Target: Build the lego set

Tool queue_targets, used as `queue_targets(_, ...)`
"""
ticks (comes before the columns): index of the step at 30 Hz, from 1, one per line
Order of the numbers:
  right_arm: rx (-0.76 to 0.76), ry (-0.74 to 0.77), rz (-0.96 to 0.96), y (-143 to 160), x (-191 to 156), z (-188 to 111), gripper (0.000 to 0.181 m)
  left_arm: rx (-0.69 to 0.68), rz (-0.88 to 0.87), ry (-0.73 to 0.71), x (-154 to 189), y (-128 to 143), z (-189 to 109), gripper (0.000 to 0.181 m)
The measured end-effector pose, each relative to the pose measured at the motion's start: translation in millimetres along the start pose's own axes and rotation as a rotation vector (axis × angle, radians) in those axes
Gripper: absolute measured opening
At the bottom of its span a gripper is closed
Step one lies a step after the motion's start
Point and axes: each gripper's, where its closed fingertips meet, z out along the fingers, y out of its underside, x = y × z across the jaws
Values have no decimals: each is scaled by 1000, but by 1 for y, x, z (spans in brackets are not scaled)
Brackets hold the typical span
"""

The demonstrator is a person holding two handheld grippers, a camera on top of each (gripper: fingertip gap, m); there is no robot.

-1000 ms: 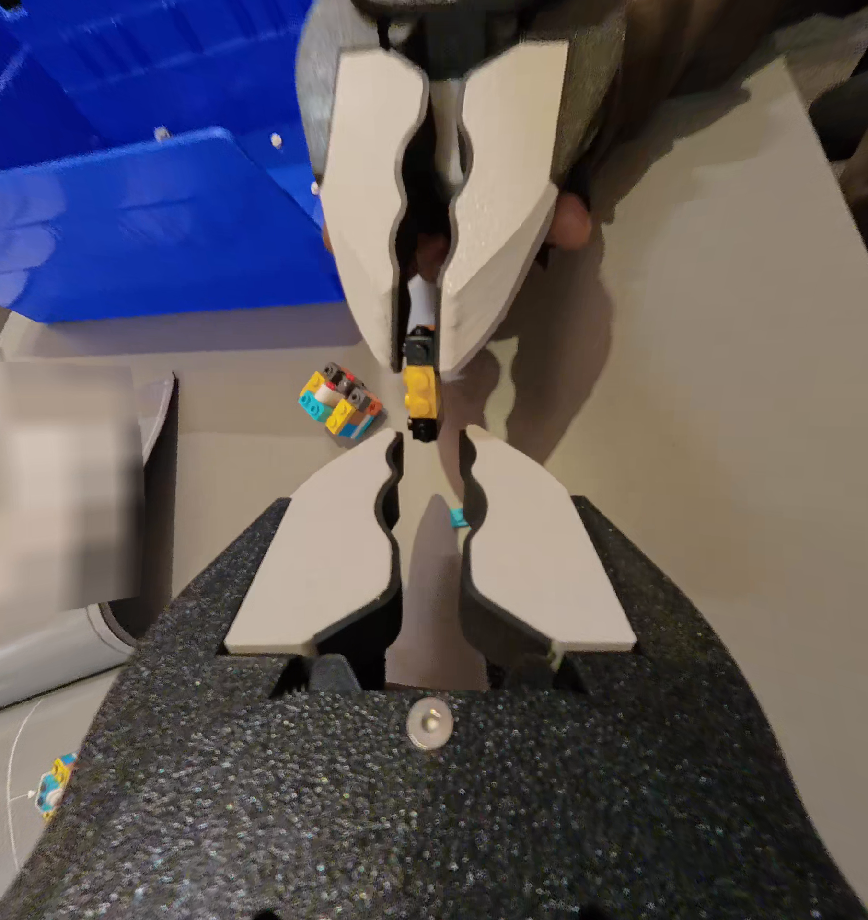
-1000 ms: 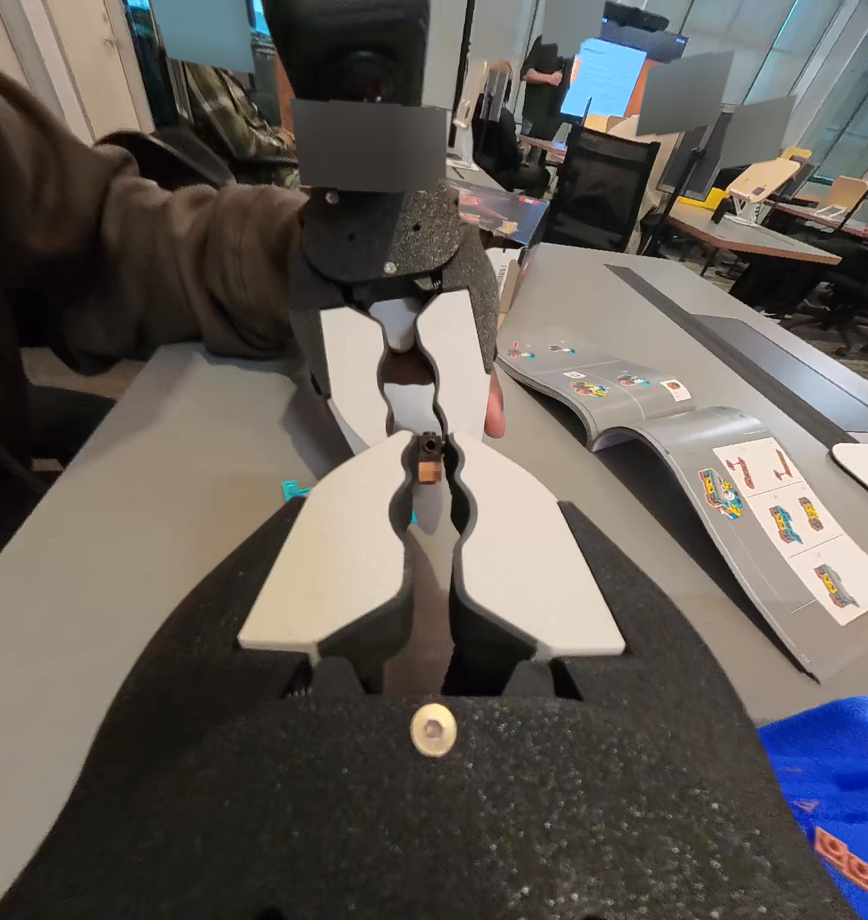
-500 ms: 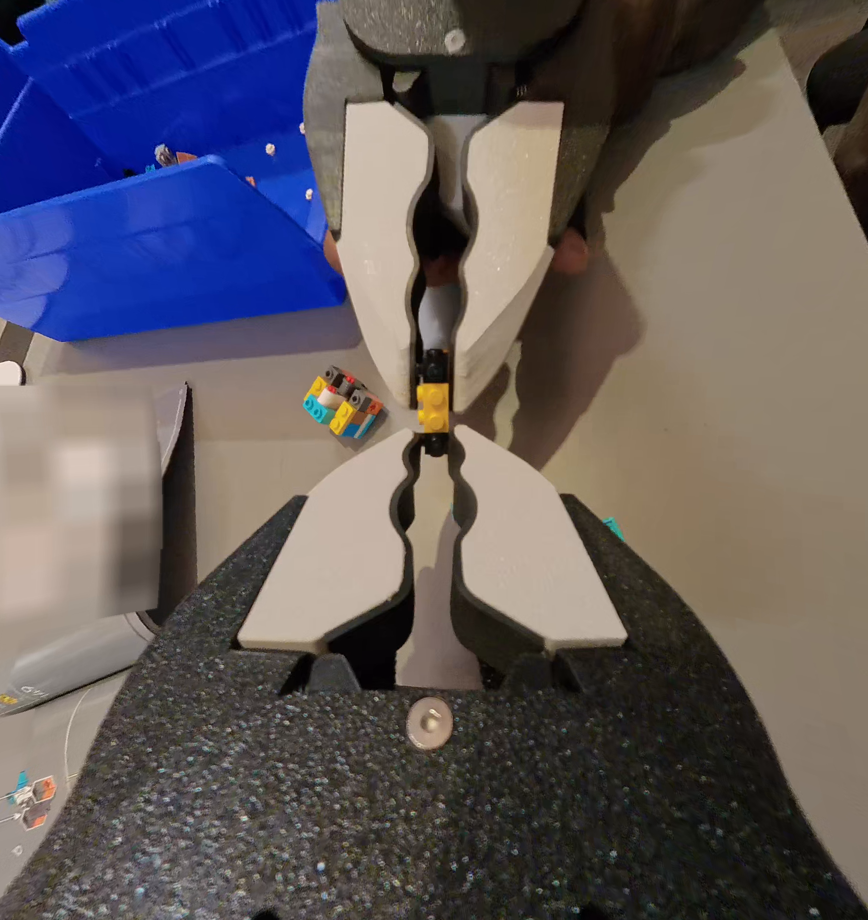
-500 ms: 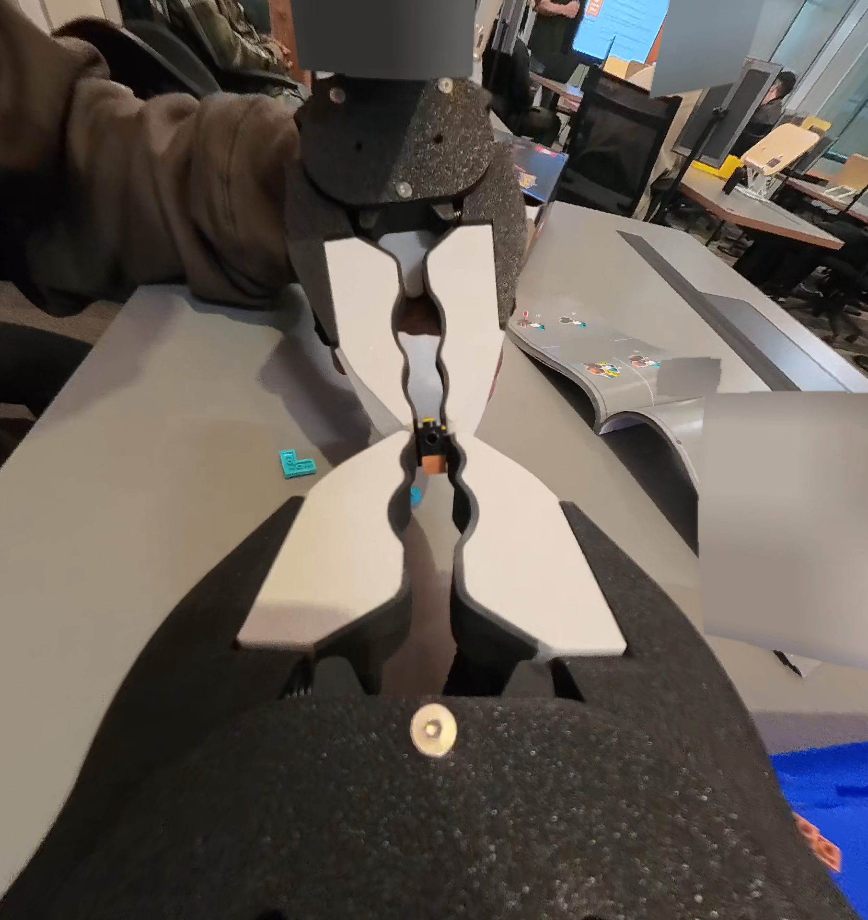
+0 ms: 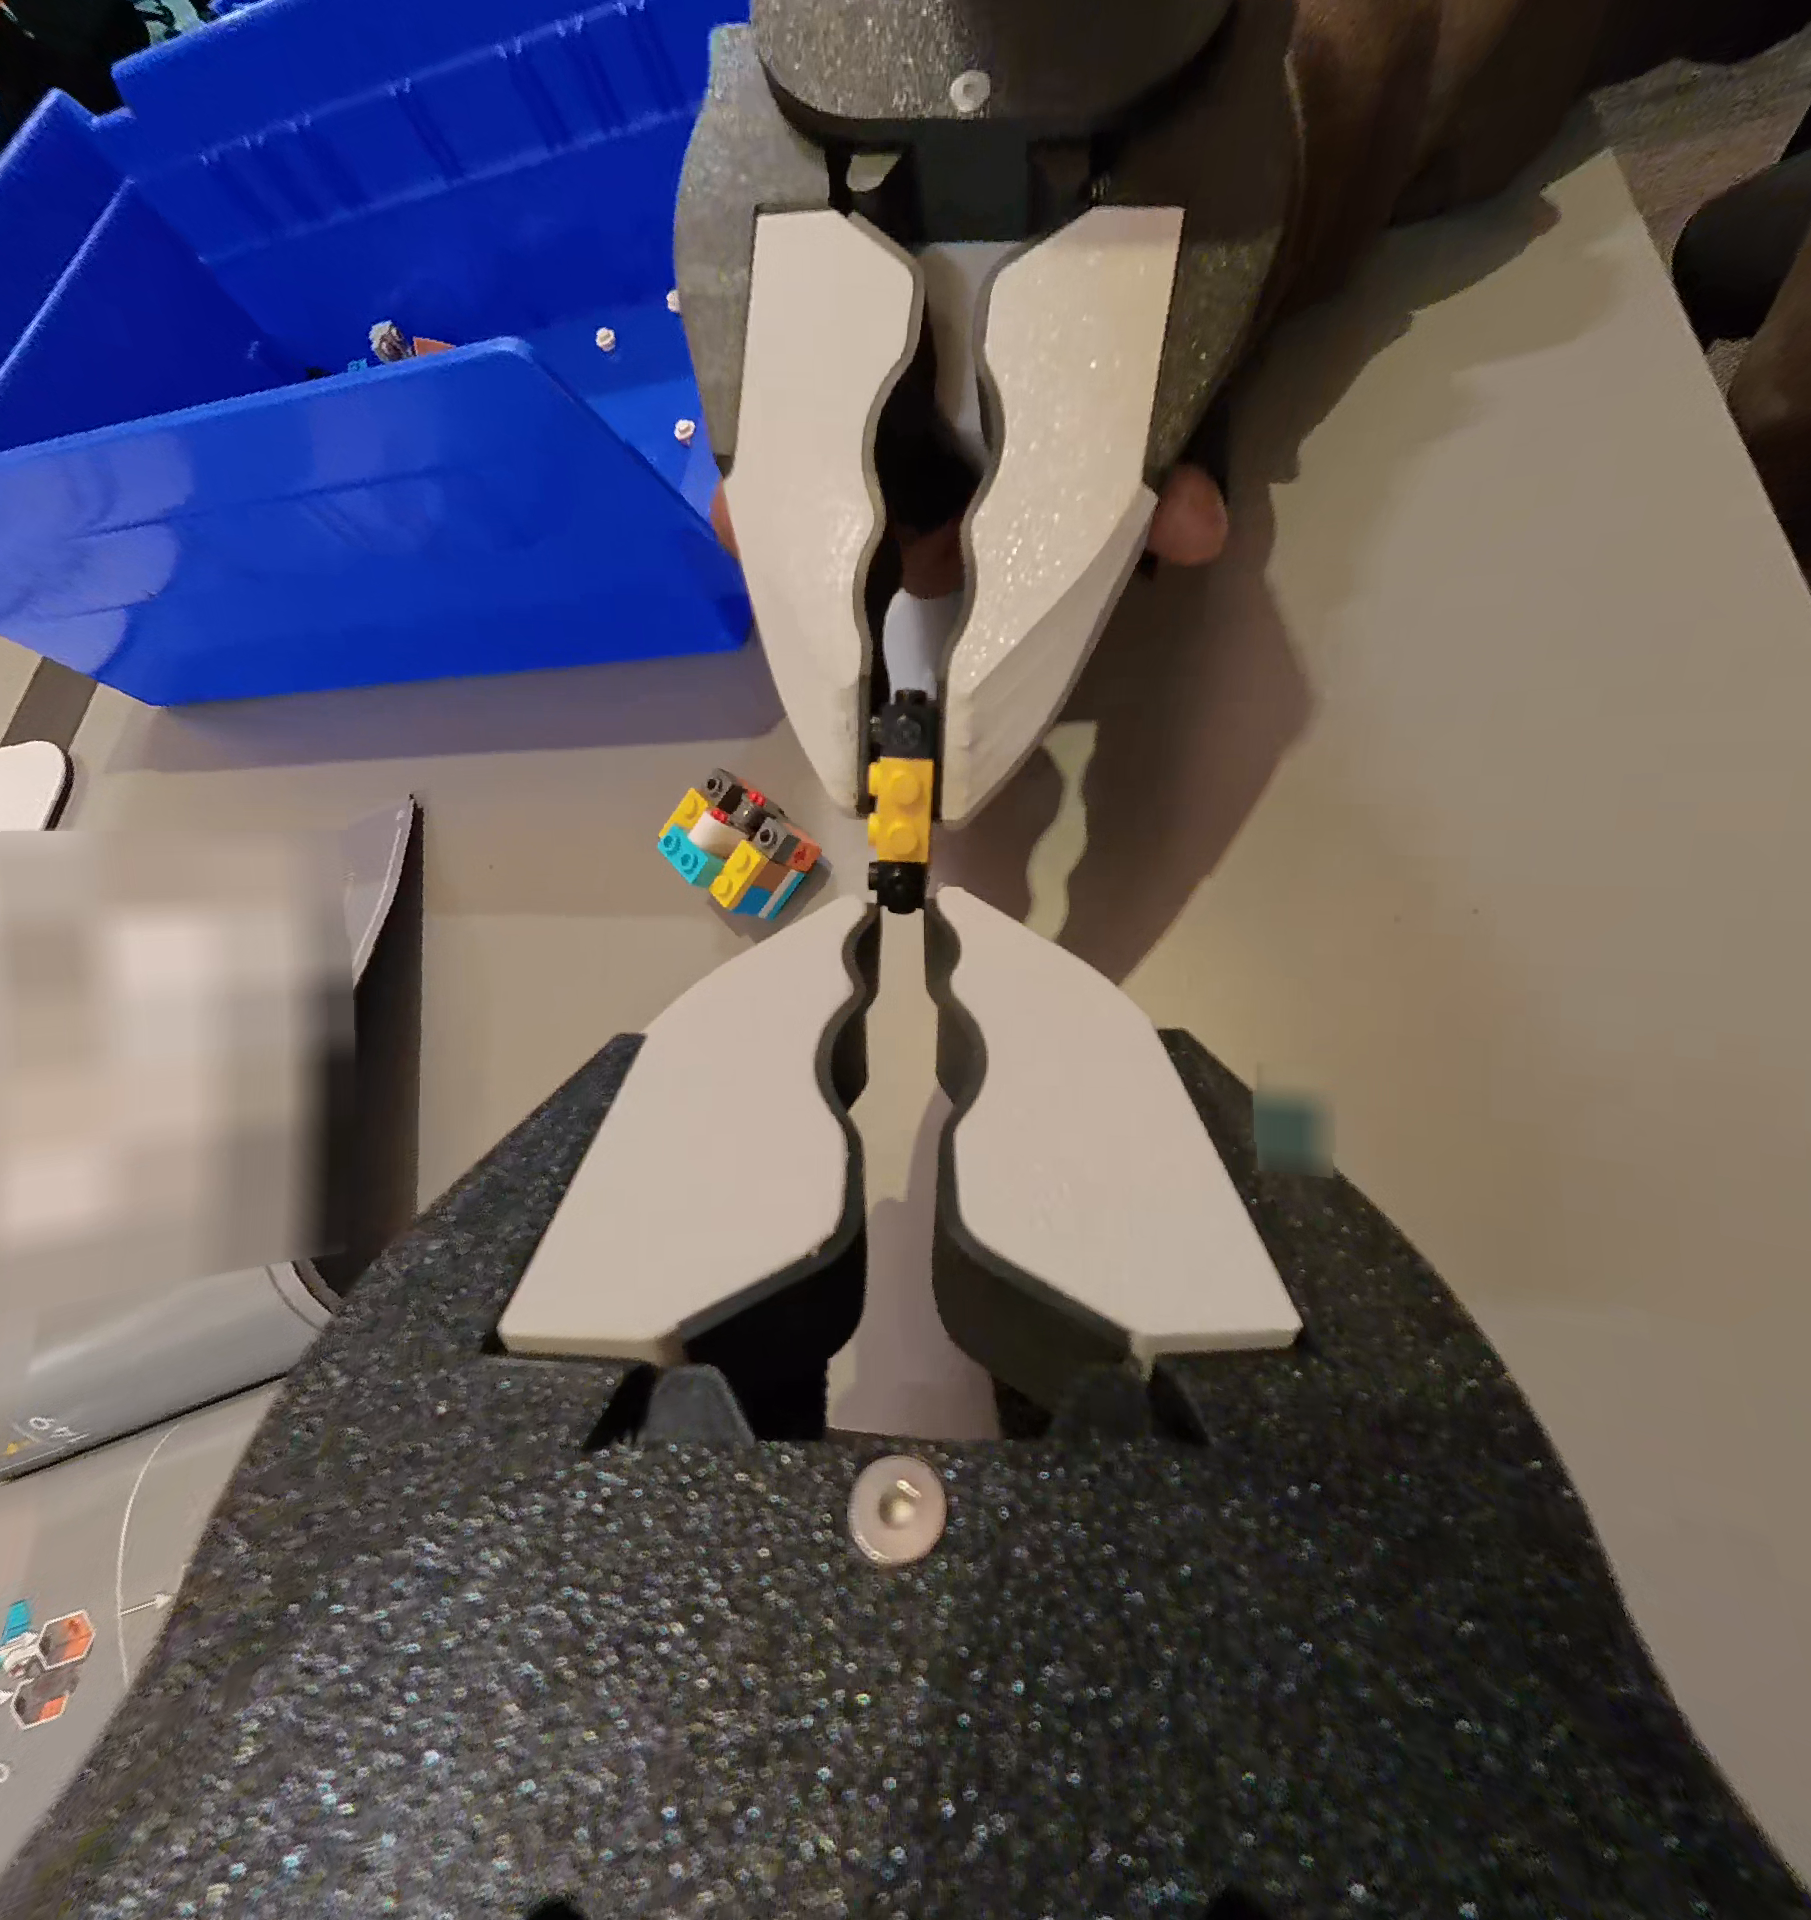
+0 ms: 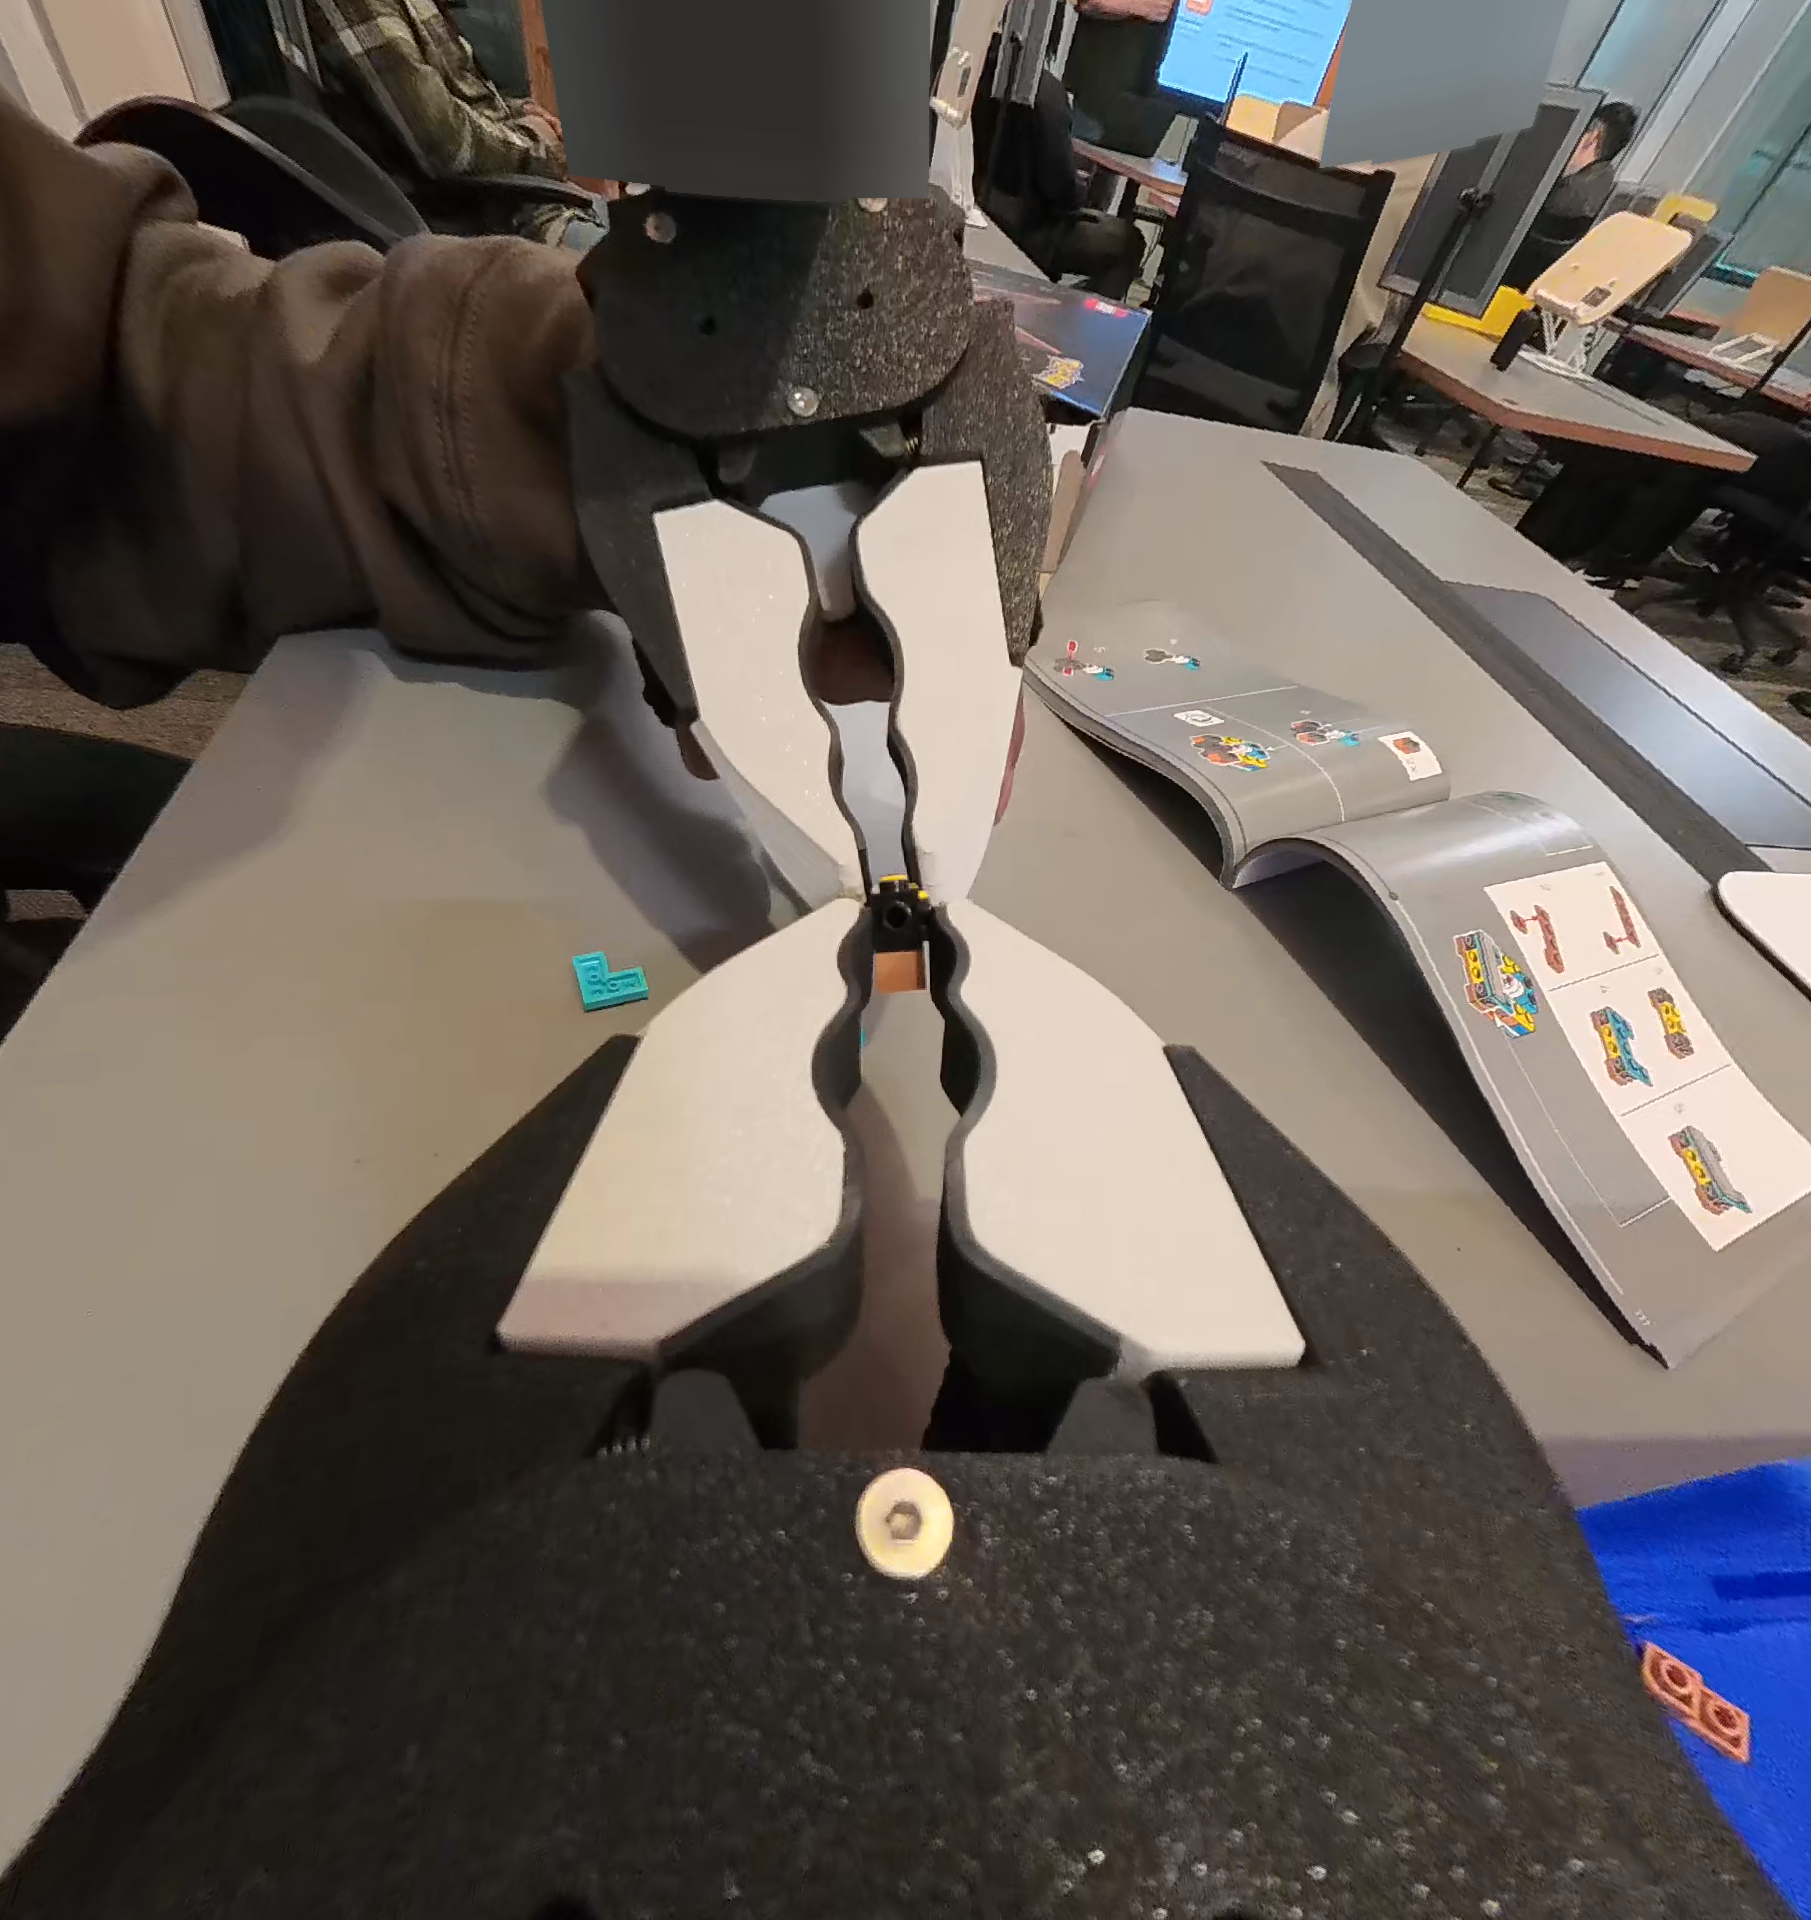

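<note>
A small lego assembly (image 5: 899,816), a yellow brick with black pieces at both ends, is held in the air between the two grippers, which meet tip to tip. My right gripper (image 5: 901,795) reaches in from the far side and is shut on the yellow and upper black part. My left gripper (image 5: 899,916) has its jaws narrowed around the lower black end. In the right wrist view the right gripper (image 6: 899,925) clamps the black and brown end of the assembly (image 6: 899,951), and the left gripper (image 6: 888,871) pinches the far end. A multicoloured lego sub-build (image 5: 740,847) lies on the grey table (image 5: 1503,935).
Blue bins (image 5: 340,520) with loose parts stand at the back left. An open instruction booklet (image 6: 1503,935) lies to the right in the right wrist view. A teal L-shaped piece (image 6: 608,982) lies on the table. Brown bricks (image 6: 1701,1720) sit in a blue bin. Left and right tips are no more than a few centimetres apart.
The left gripper's jaws have narrowed from wide open onto the assembly's black end. The two grippers have come together tip to tip.
</note>
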Motion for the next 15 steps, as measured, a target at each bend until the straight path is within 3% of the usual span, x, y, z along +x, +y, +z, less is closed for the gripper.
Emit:
queue_targets(5,-42,-3,-19,6,-2,3,11,64,-32,20,1,-10,-3,5)
queue_targets(15,-91,21,-77,11,-3,5,11,-51,60,-13,4,4,3,6)
